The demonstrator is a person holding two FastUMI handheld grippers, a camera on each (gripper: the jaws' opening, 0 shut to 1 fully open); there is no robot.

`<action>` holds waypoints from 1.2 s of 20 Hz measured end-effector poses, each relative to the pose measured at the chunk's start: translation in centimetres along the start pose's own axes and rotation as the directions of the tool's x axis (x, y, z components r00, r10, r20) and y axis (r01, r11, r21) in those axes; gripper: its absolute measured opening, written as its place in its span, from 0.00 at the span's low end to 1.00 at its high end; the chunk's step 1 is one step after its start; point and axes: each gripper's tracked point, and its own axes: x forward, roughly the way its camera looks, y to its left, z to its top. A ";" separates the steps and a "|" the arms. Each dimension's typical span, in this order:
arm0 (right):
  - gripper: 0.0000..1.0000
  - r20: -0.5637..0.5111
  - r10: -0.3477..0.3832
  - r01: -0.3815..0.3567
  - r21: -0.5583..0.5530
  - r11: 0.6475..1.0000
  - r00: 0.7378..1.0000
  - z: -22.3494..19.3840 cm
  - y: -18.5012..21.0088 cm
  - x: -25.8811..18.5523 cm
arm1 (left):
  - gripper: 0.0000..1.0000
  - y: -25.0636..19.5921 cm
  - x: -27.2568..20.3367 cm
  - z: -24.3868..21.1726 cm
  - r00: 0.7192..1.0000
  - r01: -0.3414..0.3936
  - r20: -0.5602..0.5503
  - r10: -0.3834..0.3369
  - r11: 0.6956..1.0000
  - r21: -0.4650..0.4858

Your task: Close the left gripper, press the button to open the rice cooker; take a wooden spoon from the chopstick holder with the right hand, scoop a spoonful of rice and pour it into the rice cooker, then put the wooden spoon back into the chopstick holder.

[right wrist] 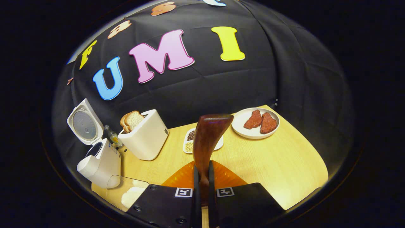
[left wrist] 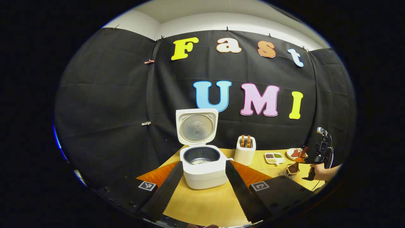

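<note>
Wooden spoon [right wrist: 207, 139] is pinched in the right claw [right wrist: 202, 186], both fingers pressed on the handle, the wide end sticking up and away from the camera. Rice cooker [left wrist: 204, 167] is the landmark: lid [left wrist: 196, 126] up, inner pot open, some rice visible at the bottom (looks like a scoop may already be in, judgement only). Left claw [left wrist: 202, 186] sits spread in front of the cooker, fingers to either side of its body, not touching it that I can tell. In the left gripper view the right claw [left wrist: 311, 160] is well to the right of the cooker, just above the chopstick holder [left wrist: 291, 171] with the spoon reaching down toward it. Toaster [left wrist: 244, 150] stands just right of the cooker, sectioned dish [left wrist: 274, 158] and plate [left wrist: 292, 154] farther right. Clear rice container [right wrist: 129, 193] lies in front of the cooker in the right gripper view.

Likely step: return the spoon to the holder. Do it well: keep the spoon near vertical, line it over the holder's opening, lower until it bears, then release; don't tip the holder on the counter [right wrist: 278, 158].
</note>
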 end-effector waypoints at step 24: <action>0.99 0.035 -0.066 0.071 -0.147 0.987 0.997 1.2 -1.8 -11.0 | 0.93 1.8 -0.2 0.3 0.990 0.139 0.016 -0.139 0.990 -0.013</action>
